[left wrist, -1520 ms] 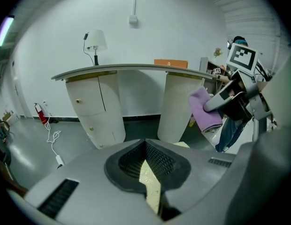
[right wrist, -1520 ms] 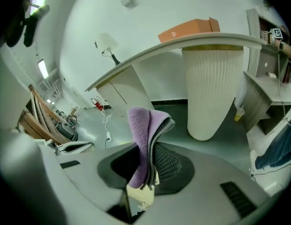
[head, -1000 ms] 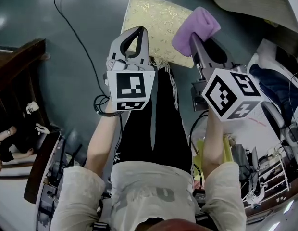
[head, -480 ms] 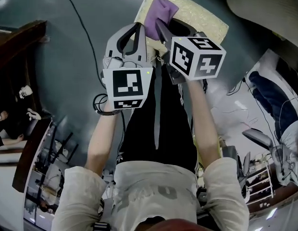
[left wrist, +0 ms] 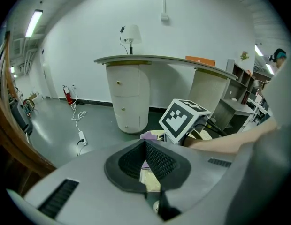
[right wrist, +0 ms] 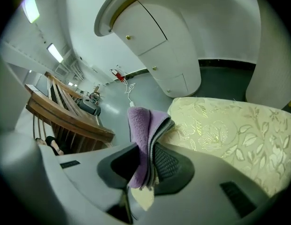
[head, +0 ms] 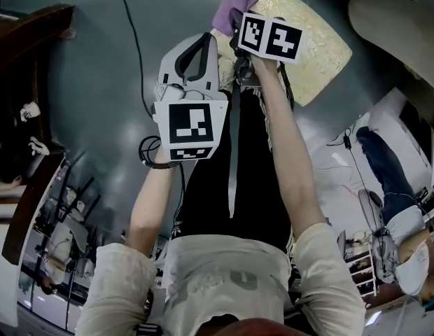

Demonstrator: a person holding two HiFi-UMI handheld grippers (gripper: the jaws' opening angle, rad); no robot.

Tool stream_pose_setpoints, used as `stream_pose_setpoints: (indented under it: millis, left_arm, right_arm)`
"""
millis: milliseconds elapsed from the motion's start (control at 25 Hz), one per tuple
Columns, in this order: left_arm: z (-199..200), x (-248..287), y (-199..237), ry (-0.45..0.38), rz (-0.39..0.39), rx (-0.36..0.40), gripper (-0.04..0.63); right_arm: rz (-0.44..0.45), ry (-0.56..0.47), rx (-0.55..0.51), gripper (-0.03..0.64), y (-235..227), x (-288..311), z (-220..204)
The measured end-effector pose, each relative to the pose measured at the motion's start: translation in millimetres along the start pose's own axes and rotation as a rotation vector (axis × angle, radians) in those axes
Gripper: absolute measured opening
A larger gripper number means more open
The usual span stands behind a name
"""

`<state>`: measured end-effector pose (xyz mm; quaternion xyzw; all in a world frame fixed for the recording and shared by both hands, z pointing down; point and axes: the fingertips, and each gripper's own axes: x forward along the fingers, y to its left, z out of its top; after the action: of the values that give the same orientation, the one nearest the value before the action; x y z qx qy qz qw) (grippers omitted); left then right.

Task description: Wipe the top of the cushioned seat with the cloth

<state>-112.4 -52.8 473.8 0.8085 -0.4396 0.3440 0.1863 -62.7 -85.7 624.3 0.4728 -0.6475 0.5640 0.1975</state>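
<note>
Evidently the right gripper [right wrist: 148, 161] is clamped on the folded purple cloth [right wrist: 144, 125], poised at the left edge of the cushioned seat [right wrist: 230, 125]. The gold top spreads away toward three o'clock (as the right gripper view has it), so the stroke likely runs that way. The left gripper [left wrist: 145, 161], pinched closed on nothing, sits farther back.

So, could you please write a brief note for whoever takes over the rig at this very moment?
Right gripper: shut on the folded purple cloth, at the left edge of the cream floral cushioned seat as the right gripper view shows it.
Left gripper: jaws together, empty, held beside the right one, short of the seat.
Done: cloth gripped and at the seat.
Left: wipe across the seat top; how much is already wiped doesn't show.
</note>
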Motion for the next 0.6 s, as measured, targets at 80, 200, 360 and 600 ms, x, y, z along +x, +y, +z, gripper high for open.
stream_pose_setpoints:
  millis: [80, 200, 360, 600]
  left_arm:
    - [-3, -2, 3, 0.002, 0.004, -0.007, 0.006]
    - [-5, -4, 8, 0.003, 0.011, -0.014, 0.006]
    - [0, -3, 11, -0.006, 0.008, -0.012, 0.006]
    - [13, 2, 5, -0.022, -0.006, -0.013, 0.006]
  right_arm:
    - [-0.006, 0.006, 0.011, 0.087, -4, 5, -1]
    - [-0.008, 0.008, 0.023, 0.087, -3, 7, 0]
    - [-0.025, 0.009, 0.013, 0.087, -2, 8, 0]
    - [-0.058, 0.025, -0.03, 0.087, -8, -2, -3]
